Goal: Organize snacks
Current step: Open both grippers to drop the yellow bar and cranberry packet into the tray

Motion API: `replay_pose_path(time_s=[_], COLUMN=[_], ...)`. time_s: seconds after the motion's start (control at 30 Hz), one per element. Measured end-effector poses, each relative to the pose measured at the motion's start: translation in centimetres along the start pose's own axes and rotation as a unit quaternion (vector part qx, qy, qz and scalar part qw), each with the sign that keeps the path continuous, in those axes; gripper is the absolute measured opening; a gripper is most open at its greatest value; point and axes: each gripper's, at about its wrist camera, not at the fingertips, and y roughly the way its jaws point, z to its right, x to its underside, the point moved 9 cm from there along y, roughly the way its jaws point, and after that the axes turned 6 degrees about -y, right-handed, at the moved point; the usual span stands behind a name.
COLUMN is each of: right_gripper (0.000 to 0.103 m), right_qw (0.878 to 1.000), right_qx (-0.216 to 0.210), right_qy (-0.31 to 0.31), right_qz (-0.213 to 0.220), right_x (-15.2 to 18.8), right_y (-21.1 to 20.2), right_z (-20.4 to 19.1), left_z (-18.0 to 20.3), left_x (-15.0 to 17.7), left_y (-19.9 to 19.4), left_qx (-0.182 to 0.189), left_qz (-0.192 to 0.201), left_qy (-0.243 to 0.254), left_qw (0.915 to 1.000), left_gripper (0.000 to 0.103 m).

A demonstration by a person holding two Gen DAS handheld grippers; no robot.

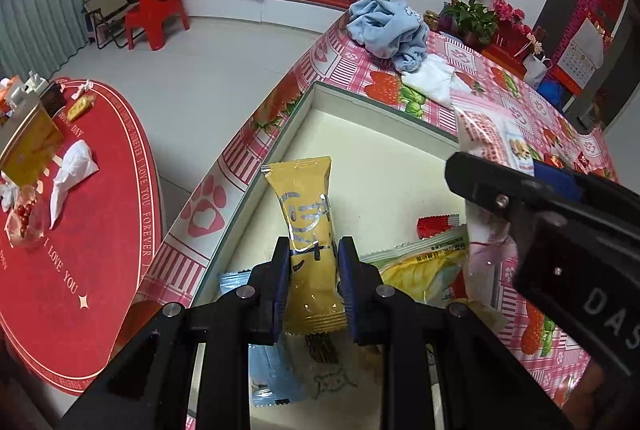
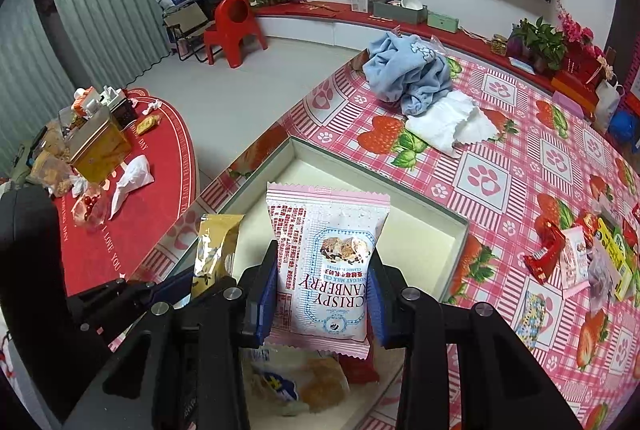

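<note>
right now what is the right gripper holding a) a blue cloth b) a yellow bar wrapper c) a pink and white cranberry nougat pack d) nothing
c: the right gripper is shut on the cranberry pack, its pads pressing both sides of it above the tray; the yellow bar is in the left gripper instead.
</note>
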Motion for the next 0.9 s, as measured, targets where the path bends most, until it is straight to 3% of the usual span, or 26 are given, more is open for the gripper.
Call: replay_pose_path(time_s=[0.27,0.3,0.37,0.43,0.47,0.5,0.53,0.6,0.77,0.9], right_gripper=[0.04,0.046,0.048,0.05,0.055,0.071,0.08,0.08,0.08,0.08], right_qw=[1.0,1.0,1.0,1.0,1.0,1.0,1.0,1.0,0.999,0.998], right_qx=[0.001,-0.006,-0.011,-0.005,-0.009,-0.011,-0.01,-0.005,-0.011,-0.005], right_qy=[-0.003,-0.003,-0.001,0.0,0.004,0.006,0.008,0.008,0.028,0.057], right_qz=[-0.011,-0.018,-0.022,-0.019,-0.019,-0.016,-0.009,0.004,0.024,0.031], right_x=[-0.7,-0.7,-0.9,-1.1,-1.1,-1.1,-1.1,-0.8,2.3,7.0], right_y=[1.3,1.5,1.6,1.3,1.2,1.0,0.7,-0.2,-3.1,-5.4], right_z=[-0.5,-0.6,-0.6,-0.5,-0.4,-0.4,-0.3,0.1,1.4,3.9], left_z=[-0.3,-0.4,-0.6,-0.8,-0.8,-0.8,-0.8,-0.4,1.4,5.2], left_x=[-1.2,-1.2,-1.1,-1.1,-1.0,-1.0,-0.9,-0.5,1.9,5.0], left_y=[-0.2,-0.2,-0.1,-0.1,-0.2,-0.5,-0.7,-1.5,-3.4,-5.1], left_qx=[0.0,-0.002,-0.003,-0.008,-0.009,-0.008,-0.005,-0.002,0.015,0.034], left_qz=[0.004,0.002,-0.001,-0.002,0.0,0.003,0.005,0.01,0.015,0.017], left_qy=[-0.012,-0.015,-0.02,-0.023,-0.025,-0.024,-0.022,-0.015,0.008,0.047], left_qw=[0.9999,0.9999,0.9998,0.9997,0.9997,0.9997,0.9997,0.9998,0.9997,0.9982], left_gripper=[0.027,0.031,0.037,0.052,0.054,0.055,0.055,0.055,0.055,0.055])
